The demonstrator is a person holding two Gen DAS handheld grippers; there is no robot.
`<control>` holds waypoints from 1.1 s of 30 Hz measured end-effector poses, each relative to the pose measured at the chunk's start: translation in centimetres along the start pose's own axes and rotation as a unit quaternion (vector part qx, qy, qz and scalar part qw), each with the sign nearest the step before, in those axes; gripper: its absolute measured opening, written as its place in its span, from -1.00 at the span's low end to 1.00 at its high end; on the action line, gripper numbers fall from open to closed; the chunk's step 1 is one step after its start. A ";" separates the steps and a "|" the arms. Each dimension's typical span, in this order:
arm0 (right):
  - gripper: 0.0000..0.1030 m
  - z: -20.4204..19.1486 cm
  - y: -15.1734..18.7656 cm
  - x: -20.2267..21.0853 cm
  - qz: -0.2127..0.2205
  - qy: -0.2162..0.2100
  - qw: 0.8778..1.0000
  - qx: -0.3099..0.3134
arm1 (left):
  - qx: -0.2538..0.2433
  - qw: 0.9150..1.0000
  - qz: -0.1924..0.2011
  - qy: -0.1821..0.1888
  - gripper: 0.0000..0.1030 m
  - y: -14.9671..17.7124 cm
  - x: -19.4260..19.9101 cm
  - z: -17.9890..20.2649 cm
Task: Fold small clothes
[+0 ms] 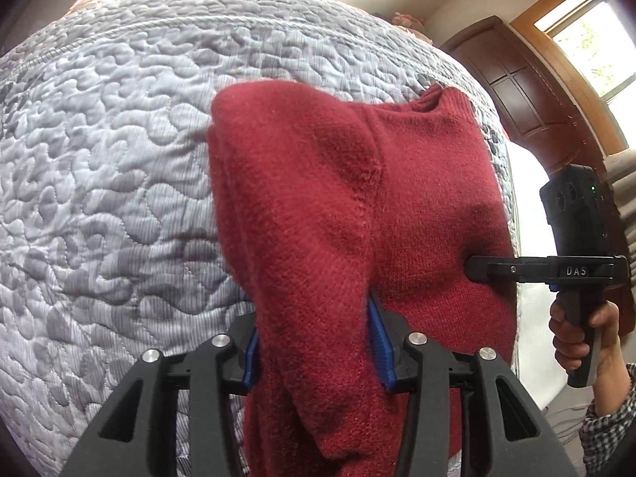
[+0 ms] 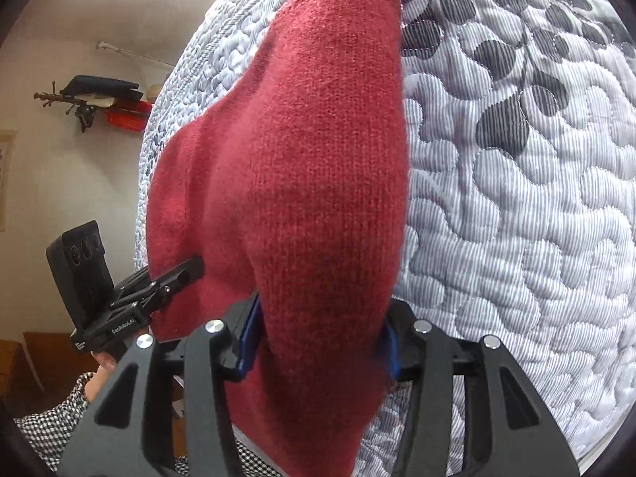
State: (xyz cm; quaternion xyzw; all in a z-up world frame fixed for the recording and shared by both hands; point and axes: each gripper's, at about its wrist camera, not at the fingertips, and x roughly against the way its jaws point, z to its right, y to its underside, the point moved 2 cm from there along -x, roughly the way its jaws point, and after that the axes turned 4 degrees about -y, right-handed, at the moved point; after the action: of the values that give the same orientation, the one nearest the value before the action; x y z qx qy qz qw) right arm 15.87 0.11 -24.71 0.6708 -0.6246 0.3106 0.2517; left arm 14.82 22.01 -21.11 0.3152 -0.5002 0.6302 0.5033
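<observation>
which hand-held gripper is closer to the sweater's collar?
Cannot tell. Both clamp the red sweater low, far from the collar. Left hand-held gripper grips a folded-over flap; right hand-held gripper grips the body's side edge.

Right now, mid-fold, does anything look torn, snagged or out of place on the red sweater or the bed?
Nothing stands out. The red knitted sweater shows no tear or snag, only fold bunching. The left gripper and right gripper are each shut on a fold of it, above the grey-and-white quilted bedspread, which lies smooth.

Left gripper, right gripper, both clamped
</observation>
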 end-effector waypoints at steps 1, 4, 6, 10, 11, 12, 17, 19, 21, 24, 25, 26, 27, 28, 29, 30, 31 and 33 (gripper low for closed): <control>-0.03 -0.3 -0.4 -0.3 -0.003 0.005 1.000 0.005 | 0.002 1.000 0.002 -0.005 -0.06 0.1 -0.1 0.1; 0.04 -0.8 -0.7 -0.2 -0.007 0.008 1.000 0.008 | 0.002 1.000 0.008 -0.027 0.08 -0.3 -0.1 0.6; 0.26 -1.6 -0.8 0.3 -0.005 0.011 1.000 0.011 | 0.009 0.999 0.004 -0.037 0.16 -0.7 0.4 1.0; 0.45 -2.8 1.2 2.8 0.010 0.005 1.000 0.028 | -0.011 0.997 0.005 -0.074 0.16 0.8 3.6 1.5; 0.45 -2.7 2.5 3.3 0.009 -0.002 1.000 0.029 | -0.016 0.997 0.007 -0.079 0.17 1.3 4.3 1.8; 0.45 -2.6 3.5 3.6 0.008 -0.004 0.999 0.031 | -0.021 0.996 0.009 -0.084 0.17 1.9 4.9 1.9; 0.45 -1.7 9.3 3.2 -0.003 -0.027 0.999 0.018 | -0.017 0.995 0.011 -0.103 0.18 5.5 6.2 1.8; 0.41 -0.6 10.9 2.4 -0.011 -0.031 0.999 0.006 | -0.008 0.994 0.012 -0.110 0.18 6.4 6.0 1.5; 0.06 0.0 11.6 1.6 -0.020 -0.039 0.999 -0.010 | 0.000 0.993 0.009 -0.116 0.18 7.0 5.6 1.2; -0.31 0.5 12.3 1.7 -0.016 -0.046 0.999 -0.021 | 0.009 0.993 0.003 -0.120 0.18 7.7 5.3 0.6; -0.36 0.5 12.4 2.1 -0.015 -0.046 0.999 -0.017 | 0.011 0.993 0.002 -0.121 0.18 7.9 5.4 0.6; -0.41 0.3 12.5 2.6 -0.012 -0.044 0.999 -0.010 | 0.012 0.993 0.003 -0.120 0.18 7.9 5.7 0.6; -0.45 0.4 12.7 3.5 -0.007 -0.041 0.999 -0.003 | 0.011 0.993 0.004 -0.120 0.18 8.0 5.9 0.6; -0.46 -0.6 13.0 3.6 -0.003 -0.033 0.999 0.005 | 0.006 0.992 0.004 -0.126 0.18 8.1 6.0 0.8; -0.47 -1.0 13.1 3.8 0.000 -0.022 1.000 0.012 | 0.000 0.991 0.001 -0.132 0.19 8.2 5.9 0.8; -0.47 -1.4 13.2 3.6 0.002 -0.014 1.000 0.014 | -0.003 0.991 -0.002 -0.134 0.19 8.4 5.8 0.8; -0.48 -1.2 13.3 3.6 0.001 -0.006 1.000 0.016 | -0.004 0.991 -0.007 -0.137 0.19 8.6 5.5 0.7; -0.48 -1.2 13.1 2.0 -0.005 0.010 1.000 0.012 | -0.002 0.990 -0.015 -0.138 0.21 9.1 4.8 0.3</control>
State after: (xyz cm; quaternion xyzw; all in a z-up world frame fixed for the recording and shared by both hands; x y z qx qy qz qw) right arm 2.81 -1.63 -23.06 0.6736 -0.6151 0.3236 0.2514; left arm 4.74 23.31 -19.57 0.4058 -0.5615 0.5717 0.4395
